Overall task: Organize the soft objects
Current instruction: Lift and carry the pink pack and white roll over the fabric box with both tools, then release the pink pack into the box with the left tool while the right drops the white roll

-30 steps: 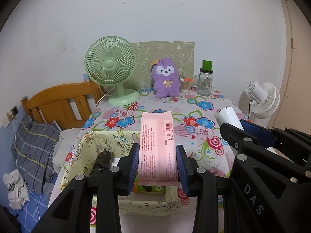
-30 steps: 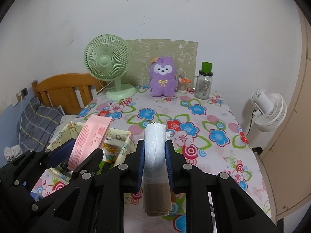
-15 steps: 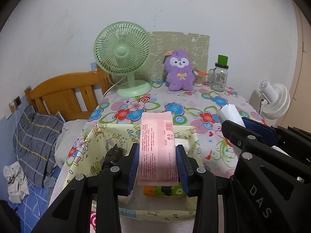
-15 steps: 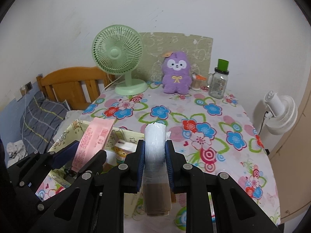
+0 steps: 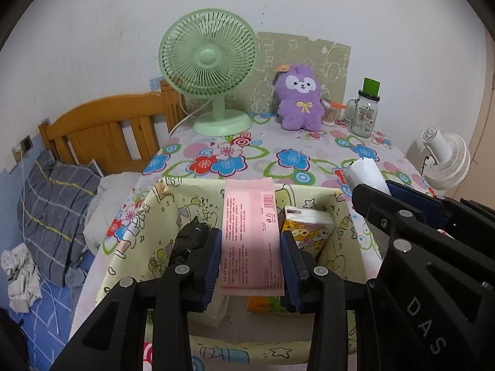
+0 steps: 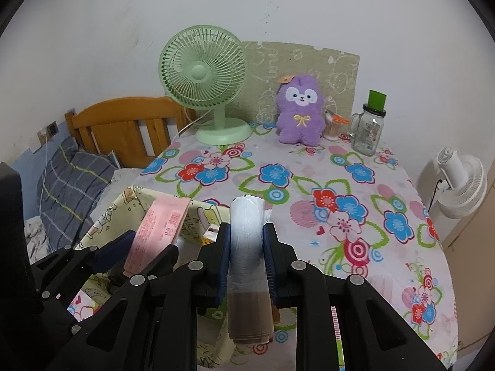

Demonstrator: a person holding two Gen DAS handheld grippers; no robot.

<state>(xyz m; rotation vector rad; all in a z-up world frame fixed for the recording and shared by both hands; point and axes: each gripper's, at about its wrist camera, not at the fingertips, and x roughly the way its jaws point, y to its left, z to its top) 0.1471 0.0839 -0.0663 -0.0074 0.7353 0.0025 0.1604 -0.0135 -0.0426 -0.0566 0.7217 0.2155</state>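
Note:
My left gripper (image 5: 250,235) is shut on a flat pink packet (image 5: 249,216) and holds it above the open yellow cartoon-print fabric box (image 5: 154,247). Inside the box lie a printed tissue pack (image 5: 309,225) and a black crumpled thing (image 5: 188,238). My right gripper (image 6: 247,232) is shut on a white roll (image 6: 247,216) with a brown end, over the box's right edge (image 6: 198,207). The right wrist view shows the pink packet (image 6: 161,228) at lower left. A purple plush toy (image 5: 298,102) sits upright at the table's far side.
A green desk fan (image 5: 207,61) and a glass jar with a green lid (image 5: 366,114) stand at the back of the flowered tablecloth (image 6: 355,185). A white fan (image 5: 445,160) is off the table's right edge. A wooden bed frame (image 5: 102,130) and a striped pillow (image 5: 52,204) lie left.
Both grippers have moved forward and down with their loads. The yellow box now fills the lower view, and the tissue pack inside it has come into sight.

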